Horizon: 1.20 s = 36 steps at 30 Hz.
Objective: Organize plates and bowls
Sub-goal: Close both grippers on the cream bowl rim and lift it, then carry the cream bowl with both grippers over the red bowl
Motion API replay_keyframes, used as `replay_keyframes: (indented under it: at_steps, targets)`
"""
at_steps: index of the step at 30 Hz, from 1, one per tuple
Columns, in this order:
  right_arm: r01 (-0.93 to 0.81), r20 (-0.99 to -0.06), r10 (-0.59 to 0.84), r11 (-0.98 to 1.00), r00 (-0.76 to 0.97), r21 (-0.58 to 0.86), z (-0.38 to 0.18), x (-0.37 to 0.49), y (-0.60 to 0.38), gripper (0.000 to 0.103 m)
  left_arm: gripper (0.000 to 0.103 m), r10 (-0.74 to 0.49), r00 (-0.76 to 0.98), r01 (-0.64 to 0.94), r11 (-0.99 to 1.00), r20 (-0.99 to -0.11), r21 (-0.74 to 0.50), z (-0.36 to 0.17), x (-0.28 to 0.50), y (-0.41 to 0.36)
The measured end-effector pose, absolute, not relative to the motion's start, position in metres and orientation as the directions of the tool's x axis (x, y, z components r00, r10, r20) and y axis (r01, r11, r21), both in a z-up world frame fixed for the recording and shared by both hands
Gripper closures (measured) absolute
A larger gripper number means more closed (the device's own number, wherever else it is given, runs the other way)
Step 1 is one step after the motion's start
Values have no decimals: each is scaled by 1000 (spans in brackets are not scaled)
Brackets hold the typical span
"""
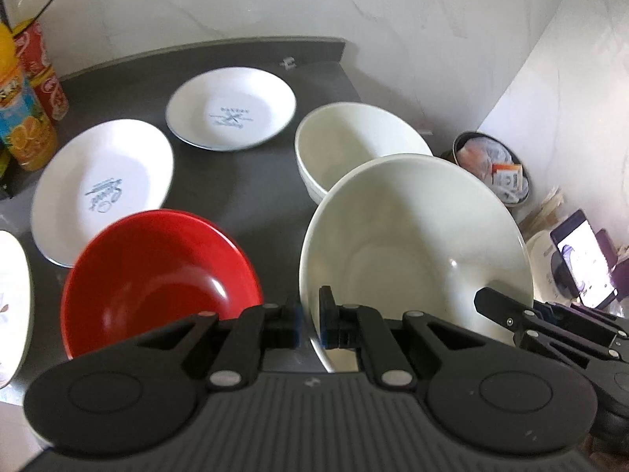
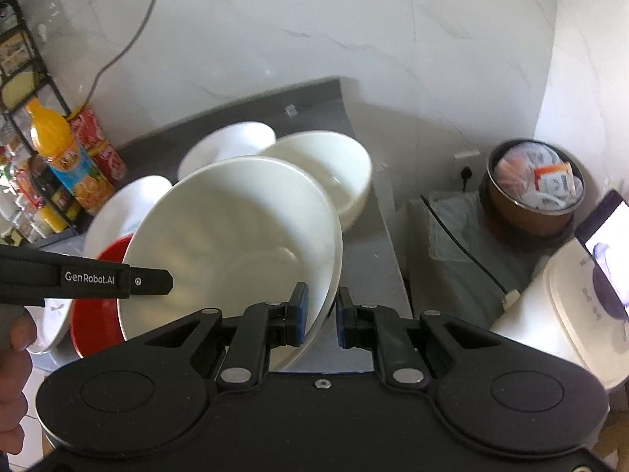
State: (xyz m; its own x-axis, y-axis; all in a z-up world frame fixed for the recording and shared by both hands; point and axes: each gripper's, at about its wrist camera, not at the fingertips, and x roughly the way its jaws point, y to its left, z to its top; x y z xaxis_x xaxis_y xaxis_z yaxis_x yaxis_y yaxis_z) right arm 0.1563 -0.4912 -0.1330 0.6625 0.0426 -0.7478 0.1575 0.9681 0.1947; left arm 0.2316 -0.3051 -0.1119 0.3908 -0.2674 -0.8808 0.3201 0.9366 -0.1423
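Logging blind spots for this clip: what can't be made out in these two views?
- White bowl underside: both views, hidden by its own wall.
- Red bowl: right wrist, mostly behind the white bowl.
- Plate print: left wrist, blurred, unreadable.
- Leftmost plate: left wrist, cut by the edge.

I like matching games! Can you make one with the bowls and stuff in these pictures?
Things:
1. red bowl
2. big white bowl
3. orange juice bottle
4. plate with blue writing

Where:
A. lying flat at the back of the counter
B. standing at the left by the red cans
C. tilted, its rim between both grippers' fingers
D. beside the left gripper, on its left

Pairs: 1-D, 2-C, 3-B, 4-A
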Motion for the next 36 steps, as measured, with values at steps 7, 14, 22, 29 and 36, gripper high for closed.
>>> replay_keyframes:
  at_steps: [7,14,22,29,36]
  targets:
    - [95,-724,73,977,686,189,-115,168,-471,89,96,-252,436,274,952,-864,-140,-93,235,-283]
    - [55,-711,102,979,696,194,-107,176,-454,88,96,-245,445,222,962,-861,-159,-87,245,-261]
    - [-6,-704,149,979,695,202,-102,188,-425,88,96,-219,460,157,974,-860,-163,-81,252,-225]
    - [-46,-706,185,976,683,211,-103,197,-400,88,96,-192,462,106,981,-866,-161,-81,254,-192]
    - [-84,-723,210,975,658,207,-109,202,-377,88,96,-166,450,66,986,-878,-153,-88,259,-168]
